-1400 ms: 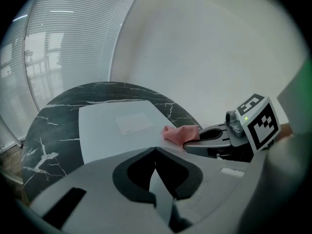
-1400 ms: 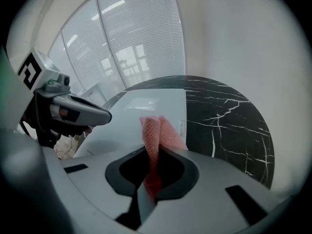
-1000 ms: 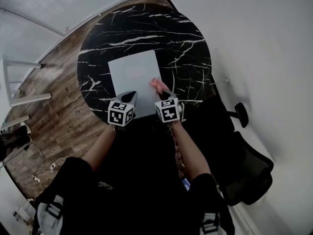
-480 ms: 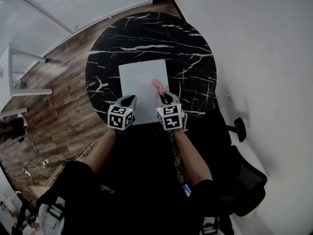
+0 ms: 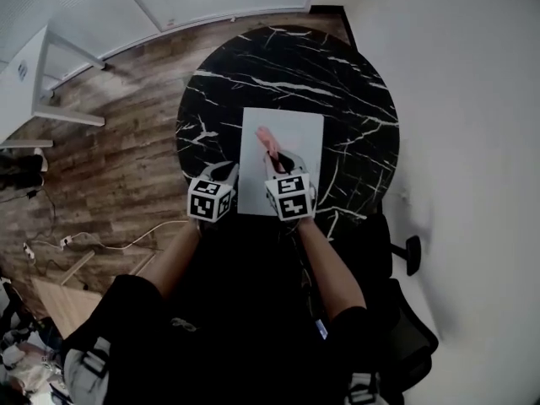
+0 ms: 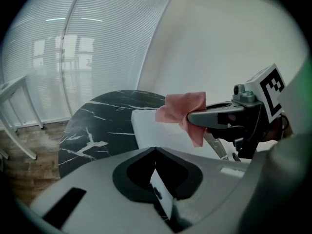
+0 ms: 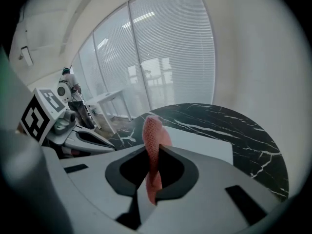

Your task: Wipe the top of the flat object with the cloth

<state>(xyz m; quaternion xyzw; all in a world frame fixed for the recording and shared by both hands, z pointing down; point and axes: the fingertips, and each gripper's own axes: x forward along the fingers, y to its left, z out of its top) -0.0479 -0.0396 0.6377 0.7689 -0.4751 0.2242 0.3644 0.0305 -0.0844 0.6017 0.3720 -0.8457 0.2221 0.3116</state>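
A white flat object [image 5: 291, 154] lies on the round black marble table [image 5: 354, 99]. My right gripper [image 5: 281, 165] is shut on a pink cloth [image 5: 267, 140] and holds it over the object's left part. From the left gripper view the cloth [image 6: 183, 110] sticks out of the right gripper [image 6: 195, 117] above the flat object [image 6: 156, 130]; contact cannot be told. In the right gripper view the cloth [image 7: 152, 145] stands pinched between the jaws of my right gripper [image 7: 155, 152]. My left gripper [image 5: 224, 175] is shut on nothing, by the object's near-left corner.
A white wall runs along the right. An office chair [image 5: 409, 327] stands behind me on the right. A white desk frame [image 5: 51, 74] and cables [image 5: 84, 245] are on the wooden floor at the left. Blinds cover the glass wall [image 7: 161, 57].
The right gripper has carried the pink cloth from the flat object's right side to its left part. The left gripper now sits off the near-left corner. The head view has shifted.
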